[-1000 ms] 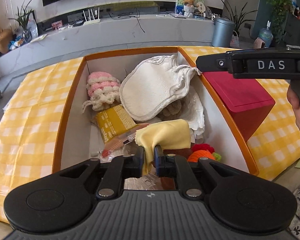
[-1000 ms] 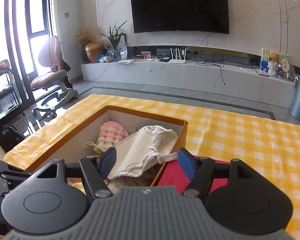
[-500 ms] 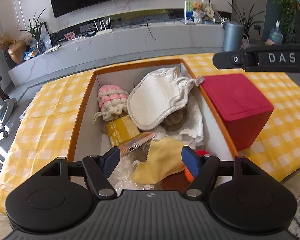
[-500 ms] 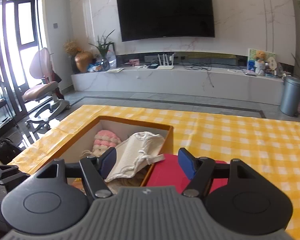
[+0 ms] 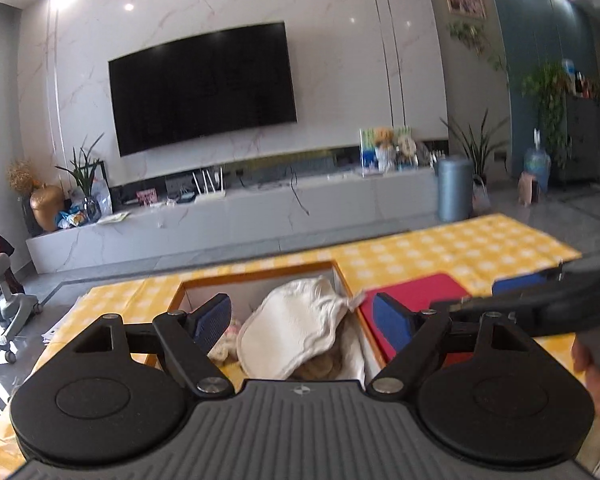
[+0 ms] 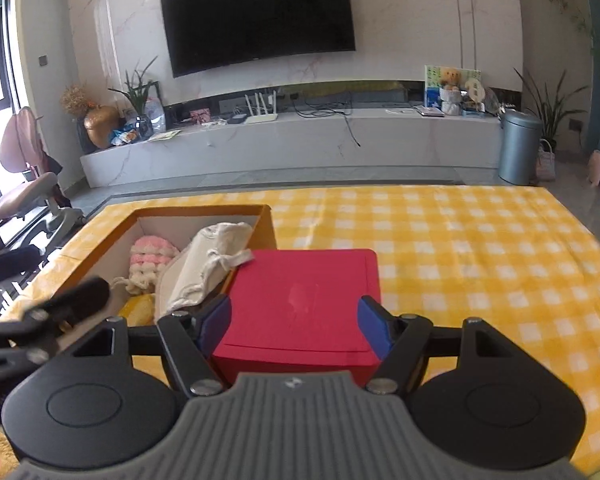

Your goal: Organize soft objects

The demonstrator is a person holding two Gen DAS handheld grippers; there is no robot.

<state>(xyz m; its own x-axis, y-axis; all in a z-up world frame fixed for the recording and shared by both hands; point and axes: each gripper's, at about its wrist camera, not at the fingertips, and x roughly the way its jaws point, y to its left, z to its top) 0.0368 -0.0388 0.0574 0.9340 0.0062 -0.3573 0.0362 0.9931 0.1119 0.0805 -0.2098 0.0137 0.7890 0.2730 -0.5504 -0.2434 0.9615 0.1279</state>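
An orange-rimmed box point(image 6: 204, 211) on the yellow checked tablecloth point(image 6: 460, 240) holds soft things: a white cloth mitt point(image 6: 208, 264), a pink and cream knitted piece point(image 6: 152, 256) and a bit of yellow cloth point(image 6: 140, 308). The mitt also shows in the left wrist view point(image 5: 296, 328), inside the box point(image 5: 260, 272). My left gripper point(image 5: 302, 320) is open and empty, raised above the box's near end. My right gripper point(image 6: 296, 320) is open and empty, just above the near side of a red box point(image 6: 304, 296).
The red box point(image 5: 416, 292) stands against the orange box's right side. The right gripper's body and a hand point(image 5: 572, 304) cross the left wrist view at right. A grey TV bench point(image 6: 300, 140), a bin point(image 6: 518, 146) and an office chair point(image 6: 32, 200) stand beyond the table.
My left gripper, shut on the yellow cloth a second ago, opened and let it drop into the box, then lifted and tilted up. My right gripper shifted right, over the red box.
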